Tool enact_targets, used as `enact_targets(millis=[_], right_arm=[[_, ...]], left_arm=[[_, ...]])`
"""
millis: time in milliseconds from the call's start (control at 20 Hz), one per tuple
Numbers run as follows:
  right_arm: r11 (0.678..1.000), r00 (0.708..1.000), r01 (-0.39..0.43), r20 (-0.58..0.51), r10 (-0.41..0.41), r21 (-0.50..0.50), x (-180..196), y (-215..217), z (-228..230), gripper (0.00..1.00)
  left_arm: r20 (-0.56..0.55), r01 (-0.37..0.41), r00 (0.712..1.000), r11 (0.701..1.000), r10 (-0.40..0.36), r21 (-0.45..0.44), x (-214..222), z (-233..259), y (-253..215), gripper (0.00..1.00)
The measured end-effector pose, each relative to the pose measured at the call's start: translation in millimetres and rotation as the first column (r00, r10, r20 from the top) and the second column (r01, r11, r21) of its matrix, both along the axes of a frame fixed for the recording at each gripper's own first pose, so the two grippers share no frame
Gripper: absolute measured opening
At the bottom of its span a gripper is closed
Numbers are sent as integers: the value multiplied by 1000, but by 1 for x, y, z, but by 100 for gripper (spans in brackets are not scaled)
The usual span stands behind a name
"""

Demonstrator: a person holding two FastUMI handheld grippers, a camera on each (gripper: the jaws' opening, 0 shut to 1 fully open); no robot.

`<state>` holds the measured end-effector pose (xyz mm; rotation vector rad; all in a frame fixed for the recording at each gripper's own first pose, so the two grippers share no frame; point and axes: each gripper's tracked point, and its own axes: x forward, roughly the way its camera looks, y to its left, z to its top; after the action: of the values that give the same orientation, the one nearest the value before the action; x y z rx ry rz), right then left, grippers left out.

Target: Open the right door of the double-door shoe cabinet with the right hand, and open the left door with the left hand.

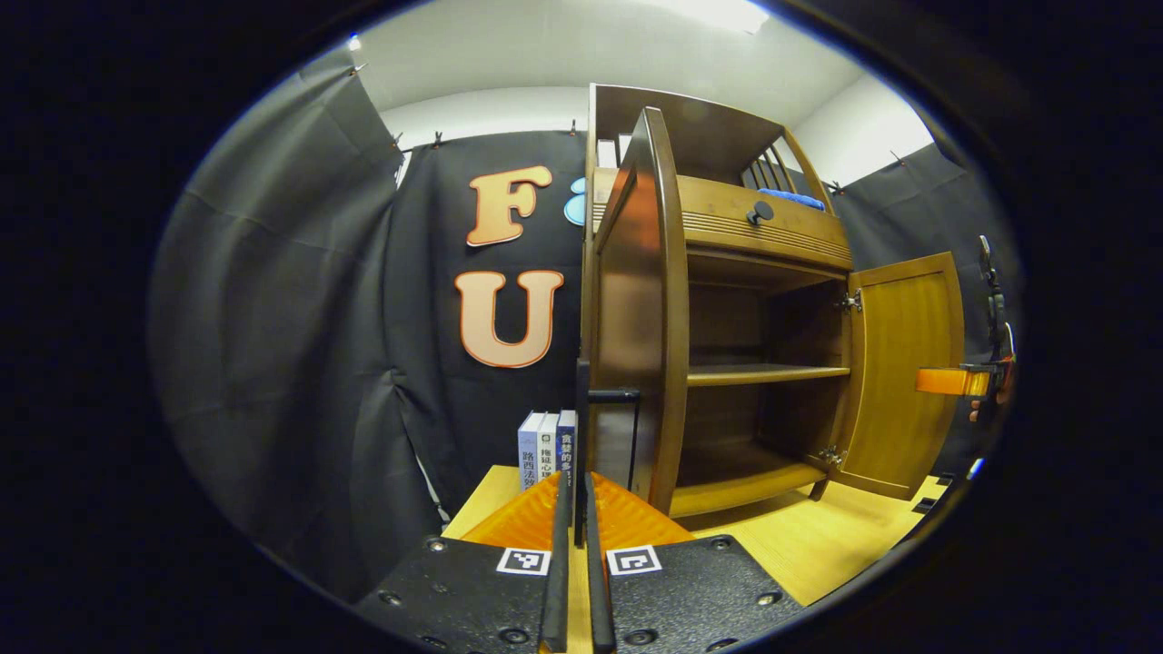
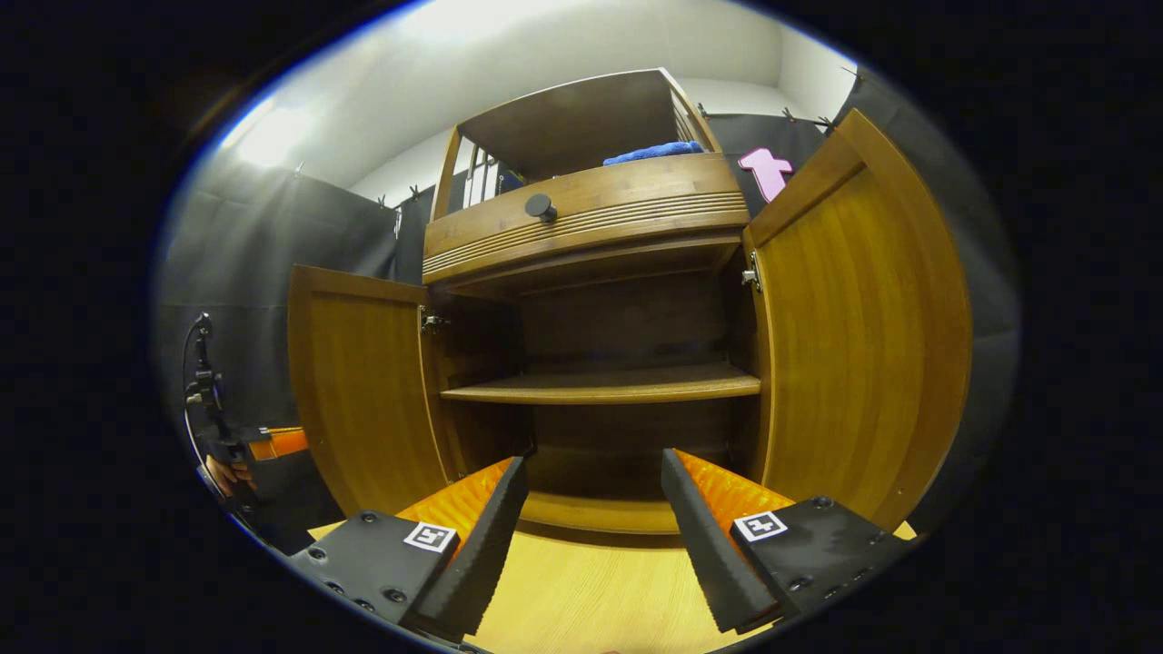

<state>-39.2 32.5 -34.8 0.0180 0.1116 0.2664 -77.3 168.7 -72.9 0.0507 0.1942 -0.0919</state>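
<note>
left gripper (image 1: 574,509): nearest in the left gripper view; fingers pressed nearly together on a thin dark vertical bar, seemingly the handle (image 1: 607,427) of the left door; I judge it clamped on that handle, though the contact itself is partly hidden

right gripper (image 2: 595,527): nearest in the right gripper view; fingers spread wide with nothing between them; it hangs in front of the cabinet's open lower bay, touching neither door

left door (image 1: 641,318): just beyond the left gripper, swung out from the cabinet and seen almost edge-on; glossy dark-brown outer face, paler inner face in the right gripper view

right door (image 2: 854,327): swung wide off the cabinet's right side, hinges showing at its inner edge; warm honey-coloured inner panel with a framed border

shoe cabinet (image 2: 591,218): stands on a pale wooden tabletop (image 2: 581,590); lower bay open with one shelf (image 2: 604,386) and nothing on it that I can see; above it a ribbed drawer front with a round dark knob (image 2: 541,207); a blue cloth (image 2: 654,152) lies on the open top shelf

books (image 1: 547,450): upright just left of the cabinet, behind the left door

handling: rigid wood on metal hinges; likely light to swing but stiff, following a fixed arc; the lacquer looks slippery, so the handle or the free edge is the place to hold, not the flat face

progress: both doors stand open; the task looks all but done
</note>
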Motion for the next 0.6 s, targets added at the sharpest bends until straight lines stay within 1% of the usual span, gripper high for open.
enact_targets(millis=[100,150,200,250,350,500,550,600], right_arm=[[1000,1000,-8,2,8,7,4,4,2,96],[1000,1000,-15,2,15,14,5,6,3,96],[1000,1000,-21,0,21,20,8,9,4,96],[999,1000,-27,0,27,27,10,10,4,96],[999,1000,-31,2,31,35,11,14,6,96],[999,1000,-22,11,22,25,7,11,7,96],[1000,1000,-15,12,14,14,6,9,7,96],[1000,1000,-3,15,3,3,5,4,8,96]], left_arm=[[24,-5,1000,1000,5,-5,-13,16,-12,5],[46,9,999,1000,-9,1,-19,26,-24,0],[73,25,997,1000,-25,4,-20,39,-38,5],[94,46,995,999,-45,-15,-19,48,-55,0],[108,109,989,990,-100,-84,-20,55,-99,0],[128,171,979,977,-155,-124,-9,61,-149,0],[129,184,978,974,-167,-131,-1,60,-162,0],[118,173,980,976,-158,-130,11,59,-169,0]])
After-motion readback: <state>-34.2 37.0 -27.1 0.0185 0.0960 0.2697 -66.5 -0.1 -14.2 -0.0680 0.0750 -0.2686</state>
